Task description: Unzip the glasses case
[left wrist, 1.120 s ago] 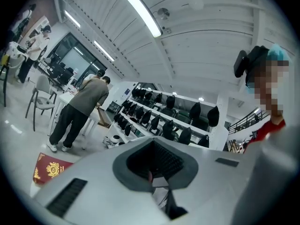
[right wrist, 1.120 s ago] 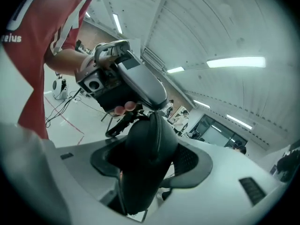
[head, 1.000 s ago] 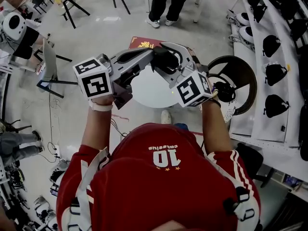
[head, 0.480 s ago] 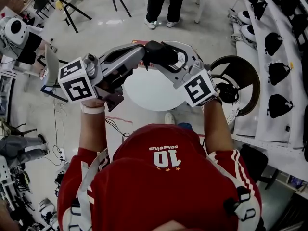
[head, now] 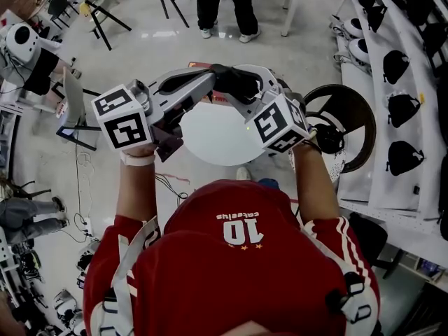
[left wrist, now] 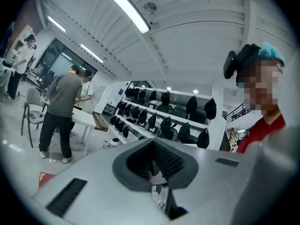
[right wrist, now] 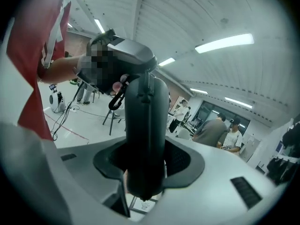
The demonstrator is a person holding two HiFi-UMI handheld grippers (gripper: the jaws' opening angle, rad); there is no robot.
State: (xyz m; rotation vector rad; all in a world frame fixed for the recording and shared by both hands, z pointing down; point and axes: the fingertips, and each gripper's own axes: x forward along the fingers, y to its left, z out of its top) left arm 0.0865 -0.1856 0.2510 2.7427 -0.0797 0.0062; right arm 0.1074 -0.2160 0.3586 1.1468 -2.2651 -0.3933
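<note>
Left tongs (left wrist: 152, 165) are narrow, pinched on a small pinkish tab (left wrist: 150, 175) that I take for the zip pull, though it's too small to be sure. Risk there: the bite is tiny, so the tab can slip out if the pull goes off the zip line, and then nothing opens. The glasses case (right wrist: 145, 125) is off the counter (head: 217, 142), held in the air above its 12 o'clock edge between both tools. A black loop (right wrist: 117, 100) hangs at the case's far end and could snag. Right tongs (right wrist: 145, 168) are closing on the case body, with pads against both of its sides. Risk there: too light a clamp and the case rotates or drops onto the counter once the zip drags; too hard and the shell pinches the zip track. Pose: left hand (head: 138, 154) is at 9 o'clock, forearm up, tool roughly level and aimed toward 2 o'clock. Right hand (head: 308, 140) is at 3 o'clock, its tool tipped slightly down and aimed toward 10 o'clock. The tips meet at the case.
</note>
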